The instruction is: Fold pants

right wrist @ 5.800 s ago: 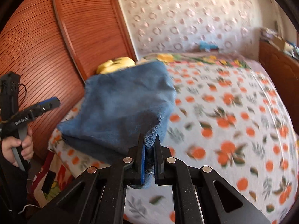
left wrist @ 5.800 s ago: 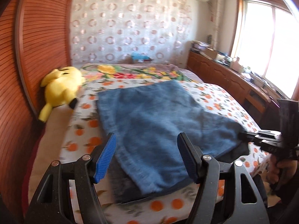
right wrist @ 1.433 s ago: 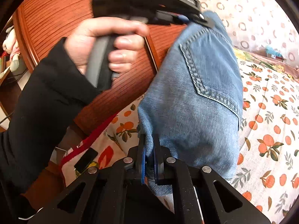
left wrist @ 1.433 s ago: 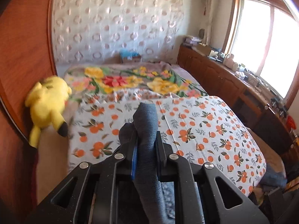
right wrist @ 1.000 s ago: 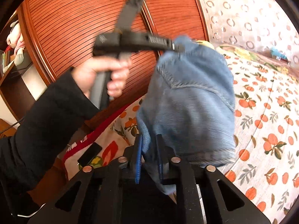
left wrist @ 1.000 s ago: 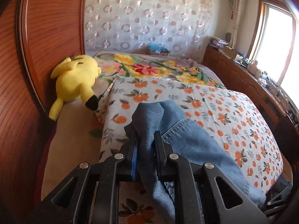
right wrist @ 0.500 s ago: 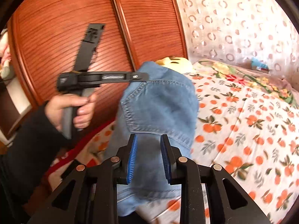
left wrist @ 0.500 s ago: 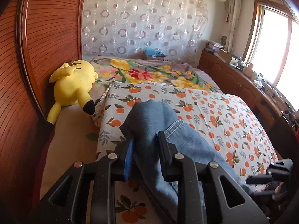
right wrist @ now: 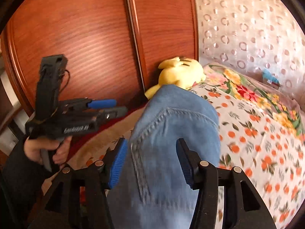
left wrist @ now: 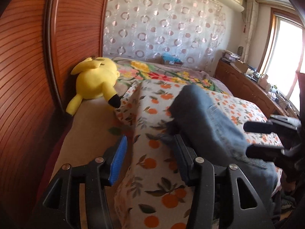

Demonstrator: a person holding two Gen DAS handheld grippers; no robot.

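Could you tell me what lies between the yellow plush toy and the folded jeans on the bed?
In the left wrist view, only the orange-print bedspread lies between the plush toy and the jeans; nothing else rests there.

Pants (left wrist: 205, 122) on bed (left wrist: 152, 164) centre, plush toy (left wrist: 95, 80) behind-left by wardrobe (left wrist: 28, 76), dresser (left wrist: 246, 84) right.

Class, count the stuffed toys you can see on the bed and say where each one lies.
1. A yellow plush toy lies at the bed's left edge against the wooden headboard, beyond the jeans. Others could be hidden behind the denim or outside the views.
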